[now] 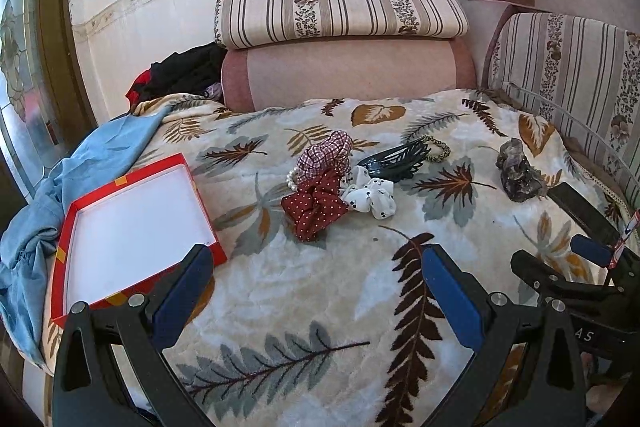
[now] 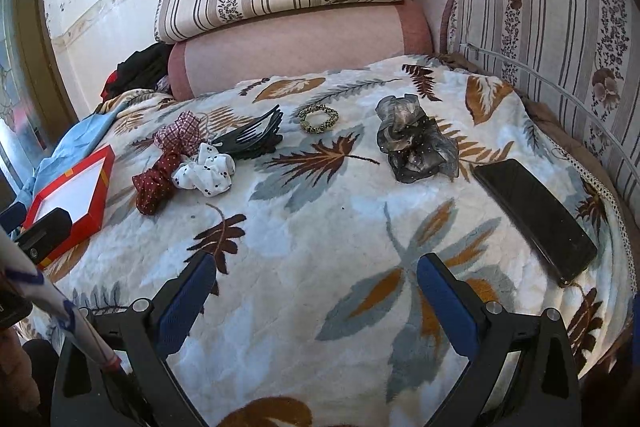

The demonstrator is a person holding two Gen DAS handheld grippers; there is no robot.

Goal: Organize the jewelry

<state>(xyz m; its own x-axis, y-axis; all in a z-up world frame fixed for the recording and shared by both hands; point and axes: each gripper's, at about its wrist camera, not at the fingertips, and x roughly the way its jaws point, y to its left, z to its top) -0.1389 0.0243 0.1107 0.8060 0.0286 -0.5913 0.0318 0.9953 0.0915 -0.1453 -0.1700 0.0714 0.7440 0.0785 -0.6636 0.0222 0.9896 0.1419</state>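
An empty red box [image 1: 132,223] with a white inside lies on the leaf-print blanket [image 1: 320,307] at left; it shows in the right wrist view [image 2: 76,187] too. Beyond it is a pile: a checked scrunchie [image 1: 326,155], a dark red dotted scrunchie [image 1: 316,205], a white dotted scrunchie [image 1: 370,197], a pearl bracelet [image 1: 291,181], a dark hair claw [image 1: 394,159] and a leopard hair tie [image 2: 319,119]. A grey sheer scrunchie [image 2: 414,141] lies apart to the right. My left gripper [image 1: 316,267] is open and empty, near the box. My right gripper [image 2: 316,275] is open and empty over bare blanket.
A black phone [image 2: 534,219] lies on the blanket at right. Striped cushions [image 1: 340,7] and a pink bolster [image 1: 344,75] line the back and right side. Blue cloth [image 1: 80,167] hangs off the left edge. Dark clothes [image 1: 180,75] sit at the back left.
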